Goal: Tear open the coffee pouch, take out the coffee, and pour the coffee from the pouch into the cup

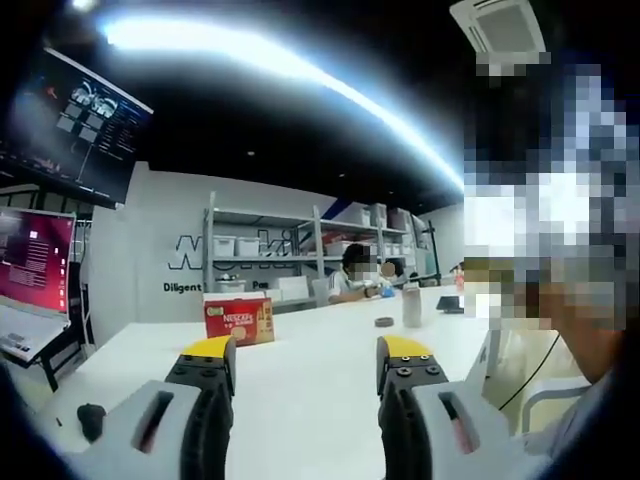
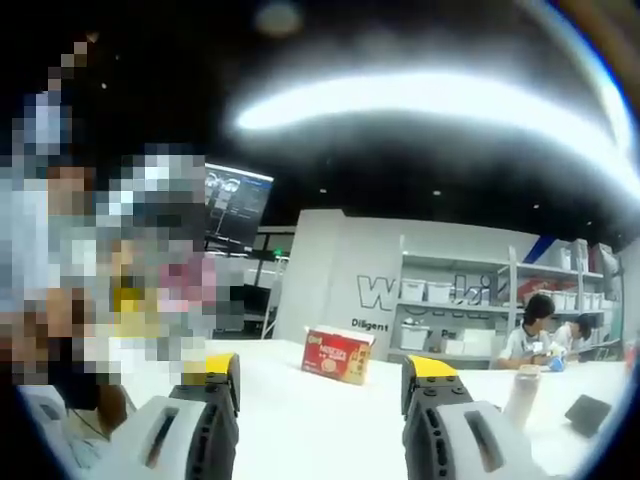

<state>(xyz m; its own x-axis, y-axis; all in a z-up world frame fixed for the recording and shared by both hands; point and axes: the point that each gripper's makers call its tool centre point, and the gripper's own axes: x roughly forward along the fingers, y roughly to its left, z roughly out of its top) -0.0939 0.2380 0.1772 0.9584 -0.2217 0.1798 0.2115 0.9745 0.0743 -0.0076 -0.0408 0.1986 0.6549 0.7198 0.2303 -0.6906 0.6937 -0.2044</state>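
Note:
A red coffee box stands on the white table, beyond my left gripper, whose yellow-tipped jaws stand apart with nothing between them. A tall pale cup stands farther right on the table. In the right gripper view the same red box sits ahead between the jaws of my right gripper, which is open and holds nothing. The pale cup stands to the right of that gripper.
Two people sit at the table's far end. Shelving with white bins lines the back wall. A laptop and a wall monitor are at the left. A dark round object and a dark flat item lie on the table.

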